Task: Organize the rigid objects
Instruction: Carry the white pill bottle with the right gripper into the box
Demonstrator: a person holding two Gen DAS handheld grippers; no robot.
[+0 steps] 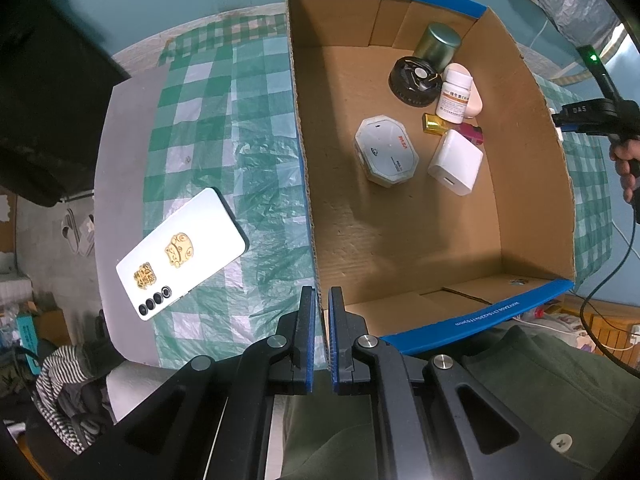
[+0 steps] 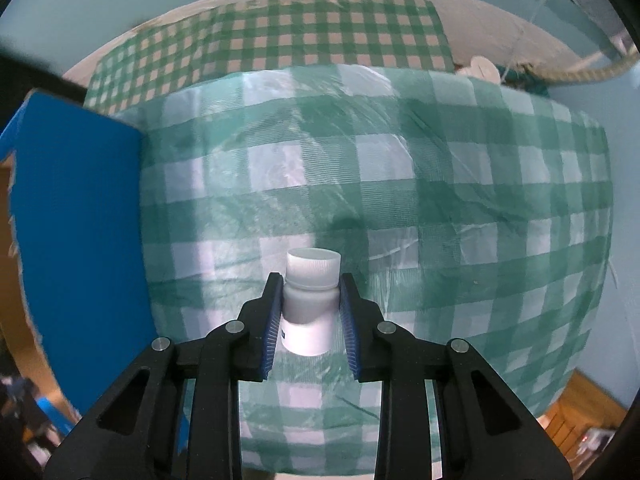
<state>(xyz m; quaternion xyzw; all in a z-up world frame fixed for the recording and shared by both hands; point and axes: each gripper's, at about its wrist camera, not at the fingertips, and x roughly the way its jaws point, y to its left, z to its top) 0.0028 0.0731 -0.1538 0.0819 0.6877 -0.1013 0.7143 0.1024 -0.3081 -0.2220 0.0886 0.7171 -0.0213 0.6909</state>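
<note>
Right now: one white pill bottle (image 2: 308,304) clamped in right tool (image 2: 308,312) above green-checked tabletop cloth (image 2: 440,208). Left tool (image 1: 321,336) clenched on nothing at cardboard box (image 1: 532,184) edge. Seven items inside, one white phone (image 1: 180,254) outside. Teal walls.
</note>
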